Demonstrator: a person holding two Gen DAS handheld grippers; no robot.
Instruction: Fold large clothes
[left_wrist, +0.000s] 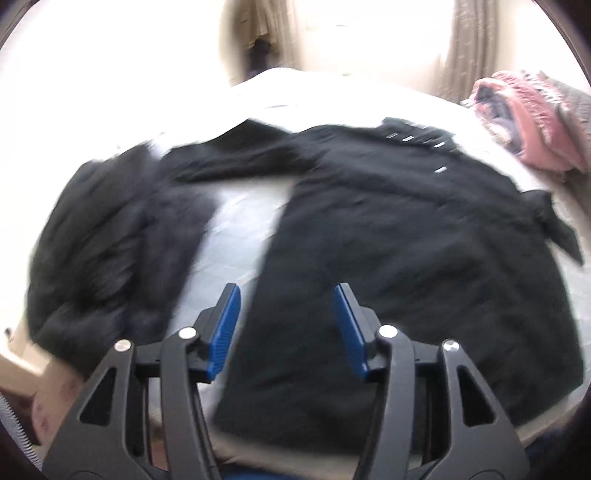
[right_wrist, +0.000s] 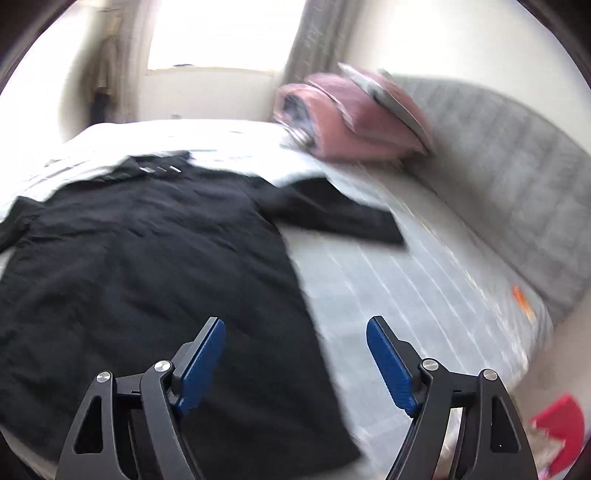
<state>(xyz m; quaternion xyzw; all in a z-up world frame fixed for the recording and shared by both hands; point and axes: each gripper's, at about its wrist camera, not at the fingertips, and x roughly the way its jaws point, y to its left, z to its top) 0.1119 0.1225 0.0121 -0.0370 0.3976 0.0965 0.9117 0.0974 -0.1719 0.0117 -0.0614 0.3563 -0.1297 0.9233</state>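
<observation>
Black shirt (right_wrist: 147, 258), soft matte cloth, spread flat on bed (right_wrist: 388, 295); one sleeve (right_wrist: 340, 214) stretched to side, small pale marks near collar (right_wrist: 159, 169). Second dark piece (left_wrist: 107, 251) beside it, more wrinkled, blurred. Left gripper (left_wrist: 286, 325) partly open, blue ribbed pads (left_wrist: 225, 328) apart, nothing between. Right gripper (right_wrist: 295, 365) wide open, empty, above shirt hem. Pale grey striped sheet. Pink folded bedding (right_wrist: 351, 122) against grey padded headboard (right_wrist: 517, 184). Bright window (right_wrist: 221, 33), grey curtain (right_wrist: 317, 37) behind.
</observation>
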